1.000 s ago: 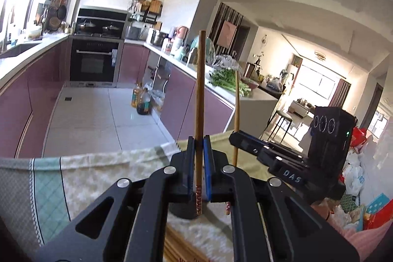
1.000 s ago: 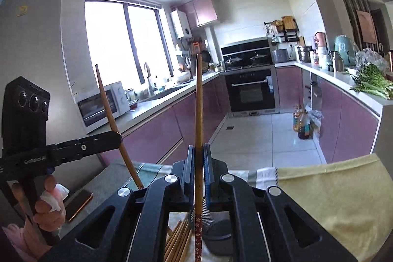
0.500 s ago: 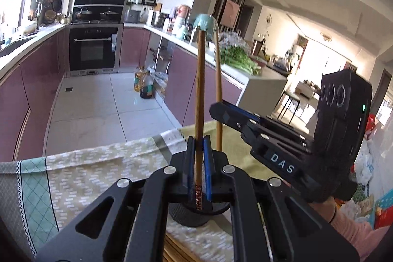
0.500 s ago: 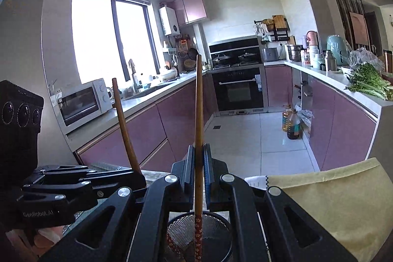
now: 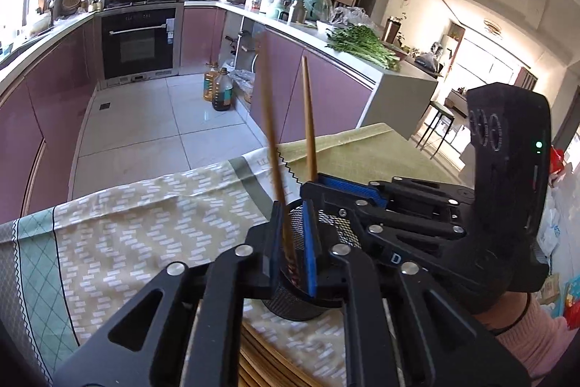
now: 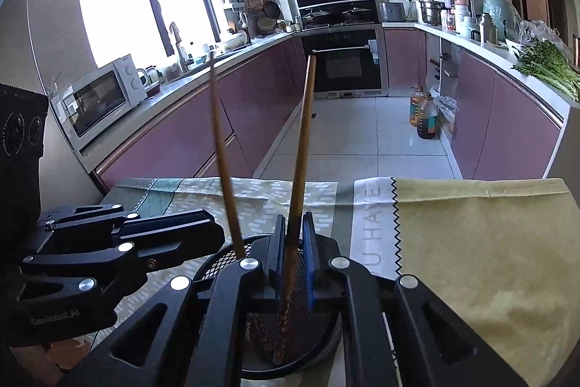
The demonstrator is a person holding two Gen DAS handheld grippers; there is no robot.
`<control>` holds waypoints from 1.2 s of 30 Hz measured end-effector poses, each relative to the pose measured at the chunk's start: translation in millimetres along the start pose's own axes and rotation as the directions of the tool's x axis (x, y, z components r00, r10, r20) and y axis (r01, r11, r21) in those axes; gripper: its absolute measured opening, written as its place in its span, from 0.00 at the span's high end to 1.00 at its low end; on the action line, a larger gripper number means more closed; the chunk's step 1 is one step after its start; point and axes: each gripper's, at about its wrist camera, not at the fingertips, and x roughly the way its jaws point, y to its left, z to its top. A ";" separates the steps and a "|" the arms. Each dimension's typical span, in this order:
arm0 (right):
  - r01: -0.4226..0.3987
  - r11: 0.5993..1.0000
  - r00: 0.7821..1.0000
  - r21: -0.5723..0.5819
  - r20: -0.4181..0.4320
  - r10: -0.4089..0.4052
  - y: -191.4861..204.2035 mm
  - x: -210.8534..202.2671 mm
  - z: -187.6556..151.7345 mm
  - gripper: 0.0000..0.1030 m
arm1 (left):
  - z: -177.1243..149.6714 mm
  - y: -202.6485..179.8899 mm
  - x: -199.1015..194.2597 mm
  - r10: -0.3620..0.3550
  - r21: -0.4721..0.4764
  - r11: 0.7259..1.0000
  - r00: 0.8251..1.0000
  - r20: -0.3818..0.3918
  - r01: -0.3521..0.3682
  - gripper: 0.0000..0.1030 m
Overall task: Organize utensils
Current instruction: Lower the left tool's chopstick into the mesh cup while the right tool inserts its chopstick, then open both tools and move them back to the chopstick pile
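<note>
Counter (image 5: 380, 147), covered by two cloths: a patterned cloth (image 5: 145, 223) with a green border, and a plain yellow cloth (image 6: 489, 260) beside it, the edges overlapping

Right gripper (image 6: 293, 220), black with blue pads, over the mesh holder; fingers parted a little, a narrow gap visible on either side of the chopstick standing between them, so the pads are not pressing on it. Held by a hand (image 5: 507, 311) in a pink sleeve, at the right in the left wrist view

Left gripper (image 5: 291, 209), same make, just beside the right one and pointed down at the same holder; fingers likewise slightly apart, its chopstick loose between them

Mesh holder (image 6: 217, 263), black, round, upright on the patterned cloth under both sets of fingers

Loose chopsticks (image 5: 261, 361), a bundle lying flat on the counter near the holder, mostly hidden by the left gripper

Right chopstick (image 6: 302, 151), brown wood, patterned lower end inside the holder, leaning slightly

Left chopstick (image 5: 273, 147), same kind, lower end in the holder, leaning, blurred

The two chopsticks stand apart at the top, closer at the bottom
</note>
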 end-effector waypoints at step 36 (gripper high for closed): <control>-0.145 0.971 0.965 -0.190 -0.243 0.096 79.9 -11.1 -113.8 0.71 | -152.3 35.5 -34.5 0.139 -0.031 0.989 0.978 -0.157 -0.146 0.57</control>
